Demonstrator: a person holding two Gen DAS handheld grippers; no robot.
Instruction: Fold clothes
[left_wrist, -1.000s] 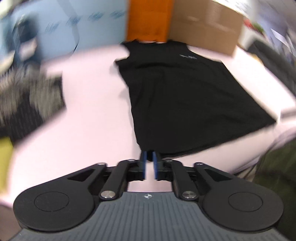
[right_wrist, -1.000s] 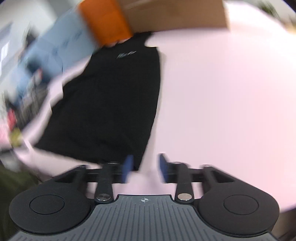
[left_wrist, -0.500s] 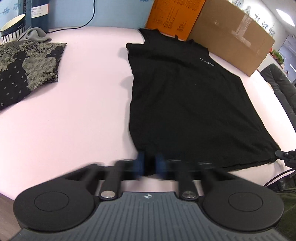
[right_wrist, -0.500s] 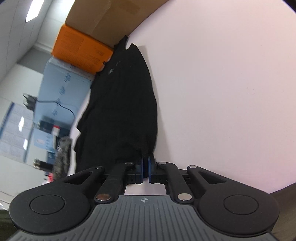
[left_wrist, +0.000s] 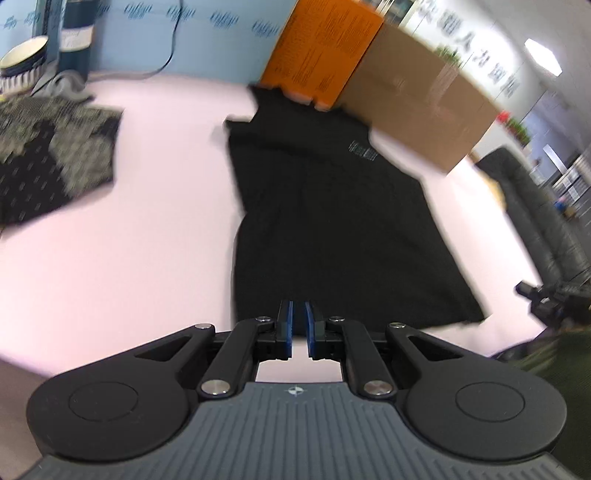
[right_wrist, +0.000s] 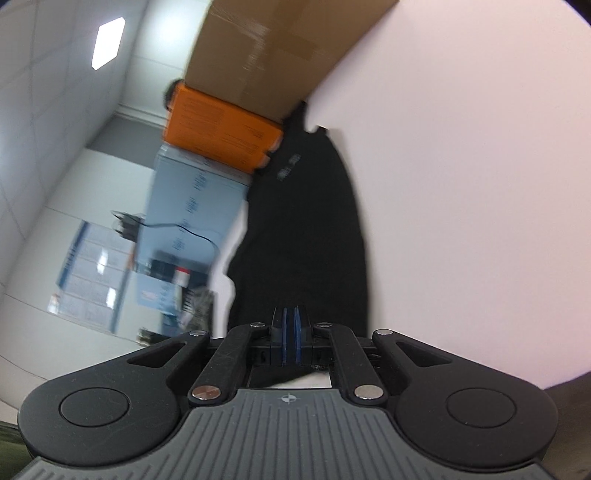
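Observation:
A black sleeveless top (left_wrist: 332, 206) lies spread on the pink table (left_wrist: 110, 258), neck toward the far boxes. My left gripper (left_wrist: 299, 314) is shut on its near hem at the left corner. My right gripper (right_wrist: 291, 317) is shut on the hem at the other corner, and the black top (right_wrist: 306, 229) runs away from it toward the boxes. The right gripper also shows at the right edge of the left wrist view (left_wrist: 543, 295).
An orange box (left_wrist: 321, 51) and a brown cardboard box (left_wrist: 417, 96) stand at the far edge behind the top. A patterned dark garment (left_wrist: 48, 155) lies at the left. A blue panel (left_wrist: 166, 33) and a bowl (left_wrist: 22, 62) sit at the far left.
Both grippers have closed on the hem and lifted it: the left one moved over the hem corner, the right view tilted further and the cloth now rises toward its jaws.

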